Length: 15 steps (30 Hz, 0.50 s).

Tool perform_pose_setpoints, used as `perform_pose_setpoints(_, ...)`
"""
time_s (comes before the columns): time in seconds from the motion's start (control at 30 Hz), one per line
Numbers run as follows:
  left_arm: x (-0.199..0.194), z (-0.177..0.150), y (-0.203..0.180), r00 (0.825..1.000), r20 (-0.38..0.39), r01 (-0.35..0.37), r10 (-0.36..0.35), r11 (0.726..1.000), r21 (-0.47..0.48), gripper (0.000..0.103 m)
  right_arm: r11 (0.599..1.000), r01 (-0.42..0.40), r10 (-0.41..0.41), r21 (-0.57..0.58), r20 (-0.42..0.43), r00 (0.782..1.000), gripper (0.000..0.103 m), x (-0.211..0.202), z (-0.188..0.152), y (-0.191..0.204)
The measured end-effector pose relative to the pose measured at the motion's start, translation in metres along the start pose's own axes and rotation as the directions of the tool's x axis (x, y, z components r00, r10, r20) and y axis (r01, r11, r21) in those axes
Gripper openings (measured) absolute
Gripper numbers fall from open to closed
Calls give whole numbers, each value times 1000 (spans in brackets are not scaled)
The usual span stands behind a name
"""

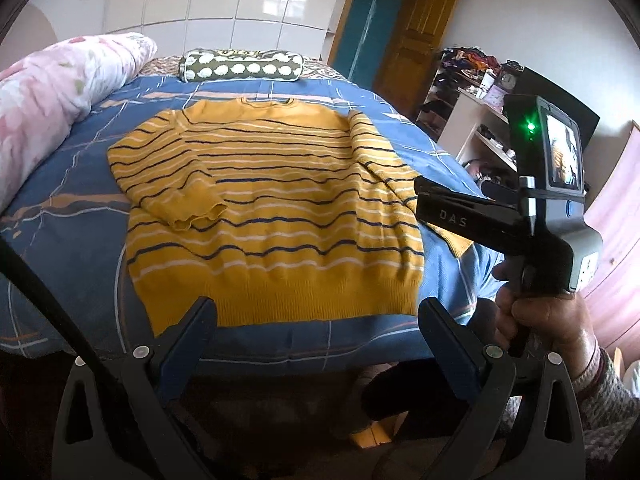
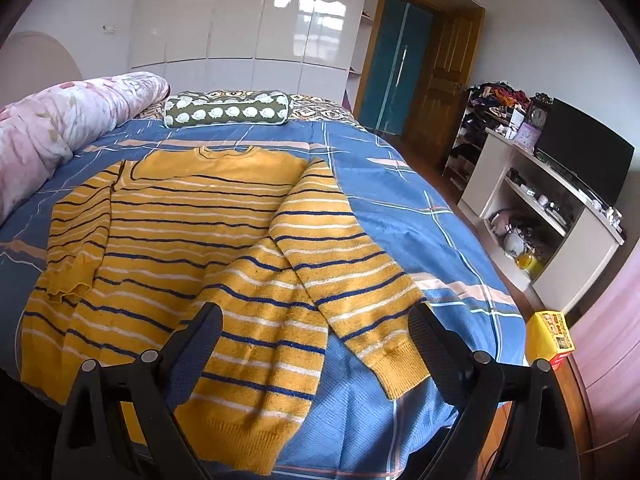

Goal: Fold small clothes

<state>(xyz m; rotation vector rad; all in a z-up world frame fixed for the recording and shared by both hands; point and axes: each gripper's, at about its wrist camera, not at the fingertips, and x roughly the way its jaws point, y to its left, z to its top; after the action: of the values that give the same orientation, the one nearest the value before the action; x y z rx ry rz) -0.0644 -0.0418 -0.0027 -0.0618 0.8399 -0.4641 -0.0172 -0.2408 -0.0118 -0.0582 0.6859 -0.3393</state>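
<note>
A yellow sweater with navy and white stripes lies flat on the blue bedspread, collar away from me. Its left sleeve is folded in over the chest. Its right sleeve lies straight down along the body, cuff near the bed's edge. My left gripper is open and empty, just short of the sweater's hem. My right gripper is open and empty above the right sleeve's lower part. The right gripper's body also shows in the left wrist view, at the sweater's right side.
A pink floral duvet is rolled along the bed's left. A green sheep-print bolster lies at the far end. A white shelf unit with a TV stands right of the bed. A yellow box sits on the floor.
</note>
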Motion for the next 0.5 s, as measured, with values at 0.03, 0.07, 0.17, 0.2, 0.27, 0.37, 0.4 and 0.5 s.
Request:
perform_pose_setpoints(0.03, 0, 0, -1, 1000, 5, -3, 3, 1000, 3, 100, 1000, 4, -4, -1, -1, 1000, 96, 0, 0, 0)
perform_pose_setpoints(0.07, -1, 0, -1, 1000, 8, -4, 4, 1000, 3, 100, 1000, 3, -3, -1, -1, 1000, 96, 1, -1, -1)
perform_pose_setpoints(0.17, 1, -2, 2, 1000, -3, -4, 4, 1000, -4, 100, 1000, 5, -5, -4, 4, 1000, 95, 1, -1, -1)
perform_pose_setpoints(0.2, 2, -2, 3, 1000, -10, -1, 1, 1000, -7, 100, 1000, 6, -6, -7, 8, 1000, 94, 0, -2, -1)
perform_pose_setpoints(0.27, 6, -3, 3, 1000, -27, 4, -4, 1000, -10, 100, 1000, 11, -11, -11, 17, 1000, 89, -1, -2, 0)
perform_pose_setpoints(0.37, 12, -4, 2, 997, -58, -40, 41, 999, 5, 100, 1000, 20, -19, -8, 27, 999, 87, 0, -4, 0)
perform_pose_setpoints(0.4, 13, -4, 4, 997, -63, -44, 44, 999, 2, 100, 1000, 14, -14, -1, 25, 1000, 87, 0, -5, -1)
perform_pose_setpoints(0.5, 10, -2, 11, 997, -52, -57, 56, 998, -22, 100, 1000, 5, -5, 22, 15, 1000, 87, 2, -6, -4)
